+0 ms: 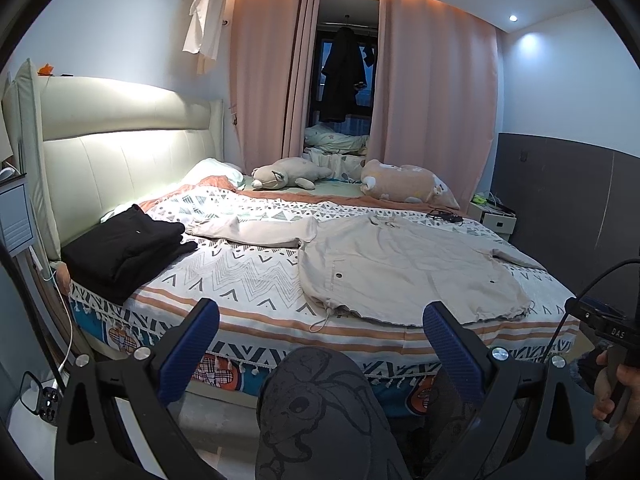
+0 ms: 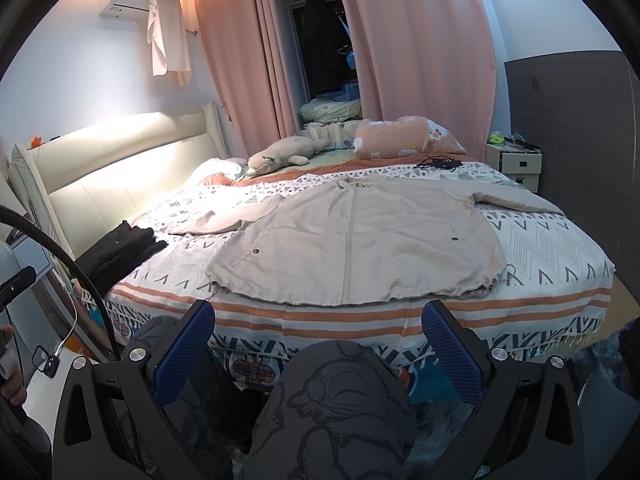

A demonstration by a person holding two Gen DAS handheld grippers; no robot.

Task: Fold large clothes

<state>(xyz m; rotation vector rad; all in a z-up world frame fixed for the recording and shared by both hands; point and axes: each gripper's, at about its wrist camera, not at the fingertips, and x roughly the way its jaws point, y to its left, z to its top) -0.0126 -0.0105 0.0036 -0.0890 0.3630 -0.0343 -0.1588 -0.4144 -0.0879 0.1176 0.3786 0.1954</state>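
Bed with white, orange-striped patterned cover fills my view | beige drawstring jacket lies flat, sleeves spread, ahead of and beyond both my grippers, untouched | folded black clothes pile at its left | my left gripper released, empty | my right gripper released, empty

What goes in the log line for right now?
jacket flat on bed, unfolded | black stack folded | left gripper open | right gripper open
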